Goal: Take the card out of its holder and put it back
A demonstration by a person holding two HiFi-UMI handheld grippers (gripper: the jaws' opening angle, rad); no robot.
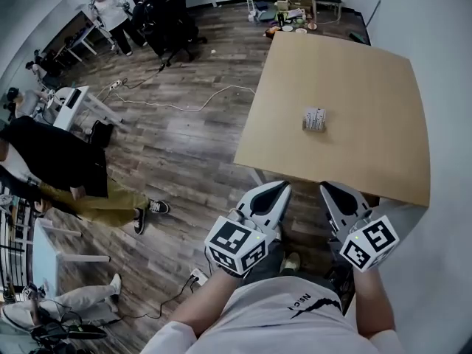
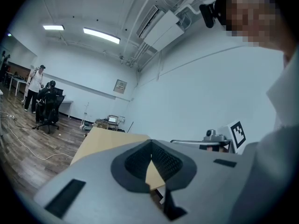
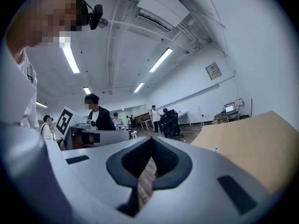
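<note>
While the grippers wait: left gripper point(image 1: 282, 188) and right gripper point(image 1: 325, 188) sit at the bottom centre of the head view, side by side. They stop just short of the table's near edge and point at it. I'd call it a ready stance, with the task not yet started.
Jaws: each pair is closed tip to tip with nothing between. A sliver of table shows through the left pair's lower gap, and floor shows through the right's.
Hands: hidden behind the marker cubes, so only forearms show.
Table point(image 1: 369, 72): fills the upper right of the head view, bare apart from one thing.
Holder point(image 1: 314, 119): stands alone near the table's middle, well apart from both grippers. It was likely set there so either one can reach it.
Card: presumably in the holder, but too small to tell from it, and its facing is unclear.
Beyond: clutter point(image 1: 291, 17) past the table's far end, at top centre, and people point(image 1: 51, 157) at the left are too small to read.
</note>
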